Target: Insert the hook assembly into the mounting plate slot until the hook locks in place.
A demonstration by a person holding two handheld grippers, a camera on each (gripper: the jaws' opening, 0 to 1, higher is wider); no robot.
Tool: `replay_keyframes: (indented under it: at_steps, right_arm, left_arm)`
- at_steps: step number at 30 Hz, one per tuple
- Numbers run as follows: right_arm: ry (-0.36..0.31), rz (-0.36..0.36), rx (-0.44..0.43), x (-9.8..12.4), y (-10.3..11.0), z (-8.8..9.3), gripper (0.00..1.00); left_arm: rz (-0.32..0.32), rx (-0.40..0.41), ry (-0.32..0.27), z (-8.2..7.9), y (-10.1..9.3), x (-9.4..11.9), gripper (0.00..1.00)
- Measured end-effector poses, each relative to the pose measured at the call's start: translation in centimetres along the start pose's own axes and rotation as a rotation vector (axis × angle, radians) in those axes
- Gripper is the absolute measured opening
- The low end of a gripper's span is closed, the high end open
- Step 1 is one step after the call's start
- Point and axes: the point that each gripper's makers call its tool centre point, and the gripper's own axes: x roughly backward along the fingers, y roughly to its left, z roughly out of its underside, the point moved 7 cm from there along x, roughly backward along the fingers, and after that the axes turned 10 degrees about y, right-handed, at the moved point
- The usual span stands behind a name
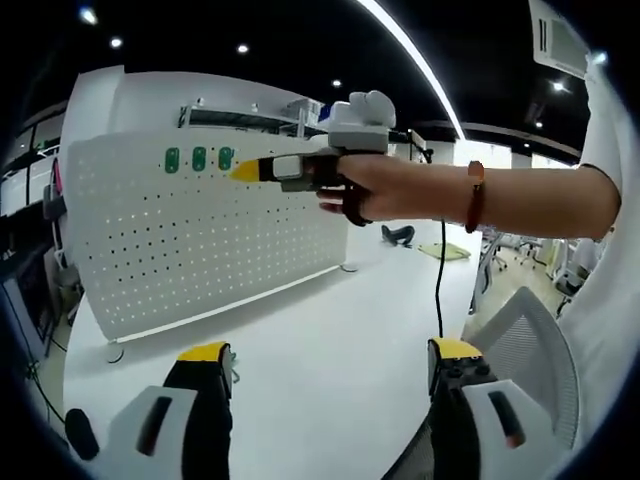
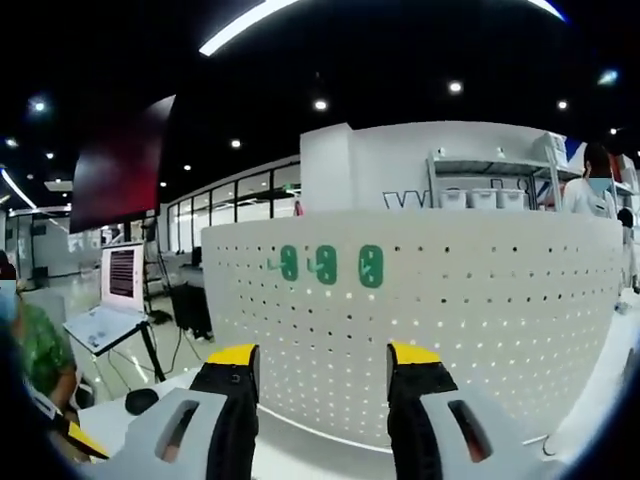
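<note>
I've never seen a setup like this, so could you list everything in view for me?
Pegboard panel: one, white, perforated, standing upright on the table.
Hooks: three, green, in a row near the panel's top.
Table: one, white, under the panel.
Chair: one, white mesh back, beside the table.
Laptop: one, pale, on a stand left of the panel in the right gripper view.
Cable: one, black, hanging from the right gripper.
Left gripper: yellow-tipped jaws apart, nothing between.
Right gripper: yellow-tipped jaws apart, raised toward the hooks.
Hand: holding the right gripper; red bracelet on the wrist.
</note>
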Motion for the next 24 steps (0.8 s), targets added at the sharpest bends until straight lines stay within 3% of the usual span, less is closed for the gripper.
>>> replay_keyframes:
  at_steps: [12, 16, 24]
  right_arm:
    - [0.001, -0.045, 0.046, 3.2, -0.9, 1.2, 0.53]
    - [0.006, -0.048, 0.059, 4.4, -1.5, 1.6, 0.53]
    - [0.003, -0.073, 0.058, 6.2, -1.4, 2.5, 0.55]
  left_arm:
    - [0.018, 0.02, -0.032, -0.4, -0.1, -0.2, 0.83]
    - [0.008, -0.002, -0.003, -0.1, -0.1, -0.3, 0.83]
    - [0.009, -0.004, -0.003, -0.2, -0.2, -0.4, 0.83]
